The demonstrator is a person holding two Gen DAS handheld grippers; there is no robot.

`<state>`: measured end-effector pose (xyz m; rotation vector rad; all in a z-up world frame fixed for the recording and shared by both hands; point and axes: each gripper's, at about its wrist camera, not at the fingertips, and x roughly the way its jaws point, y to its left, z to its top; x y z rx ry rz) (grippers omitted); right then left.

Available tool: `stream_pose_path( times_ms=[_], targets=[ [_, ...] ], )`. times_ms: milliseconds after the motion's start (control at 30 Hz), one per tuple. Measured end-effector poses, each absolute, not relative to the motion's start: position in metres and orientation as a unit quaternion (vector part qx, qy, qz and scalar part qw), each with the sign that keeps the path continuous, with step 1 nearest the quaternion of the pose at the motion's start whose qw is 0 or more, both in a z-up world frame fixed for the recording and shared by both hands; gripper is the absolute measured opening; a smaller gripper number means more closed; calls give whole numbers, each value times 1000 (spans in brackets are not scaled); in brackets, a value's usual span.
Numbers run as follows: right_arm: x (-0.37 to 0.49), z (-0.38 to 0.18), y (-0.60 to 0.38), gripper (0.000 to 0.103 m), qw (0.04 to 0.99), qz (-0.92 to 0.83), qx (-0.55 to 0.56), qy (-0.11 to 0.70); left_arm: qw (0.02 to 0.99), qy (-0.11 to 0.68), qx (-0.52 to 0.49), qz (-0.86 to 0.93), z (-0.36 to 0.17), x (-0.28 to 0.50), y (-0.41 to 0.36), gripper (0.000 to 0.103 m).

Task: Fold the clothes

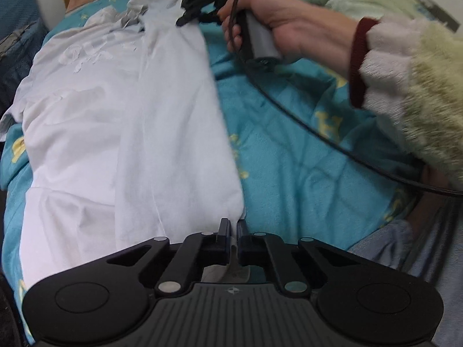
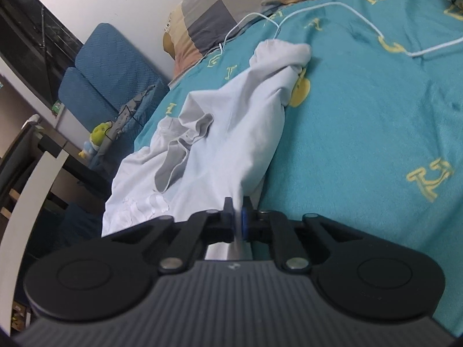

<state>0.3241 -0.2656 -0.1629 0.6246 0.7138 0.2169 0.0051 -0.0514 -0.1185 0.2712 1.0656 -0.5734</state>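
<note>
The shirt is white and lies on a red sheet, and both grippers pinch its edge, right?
Not quite. The sheet is teal with yellow letters, not red; both wrist views show it. The rest holds: the shirt is white, and the left gripper and right gripper each pinch its edge.

A teal bedsheet (image 2: 361,121) printed with yellow letters covers the bed, a checked pillow (image 2: 231,5) at its head. A white cable (image 2: 332,4) trails across the sheet; blue cushions (image 2: 107,69) and a yellow-green toy (image 2: 98,136) stand beside the bed.
</note>
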Motion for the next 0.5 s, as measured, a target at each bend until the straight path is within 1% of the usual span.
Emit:
stream_pose_path(
  times_ms=[133,267,400,500],
  targets=[
    [320,-144,-277,5,891,99,290,335,817,476,113,-304,-98,-12,-61,4],
    [315,-126,-290,5,897,92,278,331,815,468,88,-329,-84,-22,-78,4],
    [312,-126,-293,5,906,71,233,348,807,480,71,-335,-97,-22,-91,4],
    [312,-141,-294,5,904,66,218,361,799,500,58,-330,-117,-13,-88,5]
  ],
)
